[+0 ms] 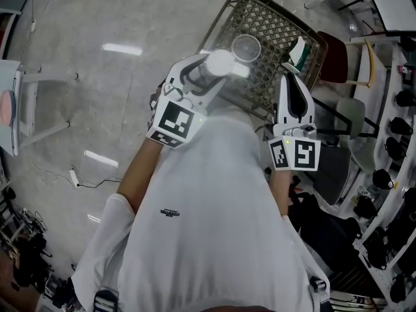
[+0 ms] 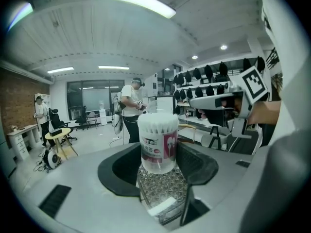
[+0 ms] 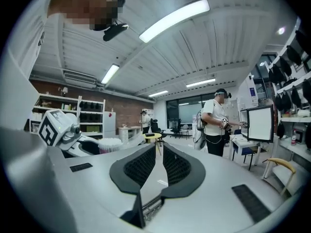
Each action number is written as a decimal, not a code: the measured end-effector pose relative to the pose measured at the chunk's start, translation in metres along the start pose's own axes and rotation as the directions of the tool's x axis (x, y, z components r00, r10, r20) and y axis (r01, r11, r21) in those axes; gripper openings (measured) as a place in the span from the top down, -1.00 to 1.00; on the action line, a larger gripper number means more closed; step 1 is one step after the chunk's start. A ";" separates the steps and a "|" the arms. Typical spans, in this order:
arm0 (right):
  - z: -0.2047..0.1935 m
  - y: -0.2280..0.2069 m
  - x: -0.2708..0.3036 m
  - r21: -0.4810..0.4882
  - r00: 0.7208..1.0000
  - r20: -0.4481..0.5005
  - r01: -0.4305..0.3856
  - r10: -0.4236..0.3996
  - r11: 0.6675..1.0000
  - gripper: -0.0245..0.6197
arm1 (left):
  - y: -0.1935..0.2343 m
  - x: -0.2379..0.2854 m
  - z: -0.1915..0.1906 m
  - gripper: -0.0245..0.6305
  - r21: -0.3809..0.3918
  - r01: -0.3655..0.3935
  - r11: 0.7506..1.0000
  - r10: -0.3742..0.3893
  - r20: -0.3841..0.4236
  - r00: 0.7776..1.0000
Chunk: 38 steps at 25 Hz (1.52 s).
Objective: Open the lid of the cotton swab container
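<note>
1. Between the left gripper's pads: the cotton swab container, clamped at its lower body. Upright, lid off, white swab tips bare at the top.
2. Between the right gripper's pads: nothing. Drawn nearly together, only a thin slit showing.
3. Out ahead of the white shirt: left gripper angled toward the right and tipped slightly down, bare forearm behind it. Right gripper beside it and clearly apart, pointing straight away, about level.
4. Just past the container in the head view: a clear round lid, seen against the wire mesh chair. Resting on the mesh or not, cannot tell.
5. On the left side: open bare floor. On the right side: chairs and a rack of dark gear, close to the right gripper. Under and ahead of both grippers: the mesh chair.
</note>
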State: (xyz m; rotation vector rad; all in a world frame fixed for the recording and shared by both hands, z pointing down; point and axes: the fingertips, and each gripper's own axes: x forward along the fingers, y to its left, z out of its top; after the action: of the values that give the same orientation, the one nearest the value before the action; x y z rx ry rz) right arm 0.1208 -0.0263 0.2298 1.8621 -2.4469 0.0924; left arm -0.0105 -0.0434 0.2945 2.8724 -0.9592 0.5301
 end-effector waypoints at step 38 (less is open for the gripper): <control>-0.038 0.013 0.006 -0.049 0.997 -0.077 0.001 -0.005 0.999 0.93 | 0.010 -0.003 0.001 0.26 -0.035 -0.033 0.999 0.034 0.013 0.999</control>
State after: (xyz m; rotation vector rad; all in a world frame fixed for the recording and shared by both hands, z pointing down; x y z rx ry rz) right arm 0.1070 -0.0252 0.2676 1.8071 -2.3741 0.1007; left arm -0.0182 -0.0502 0.2921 2.8383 -1.0102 0.4916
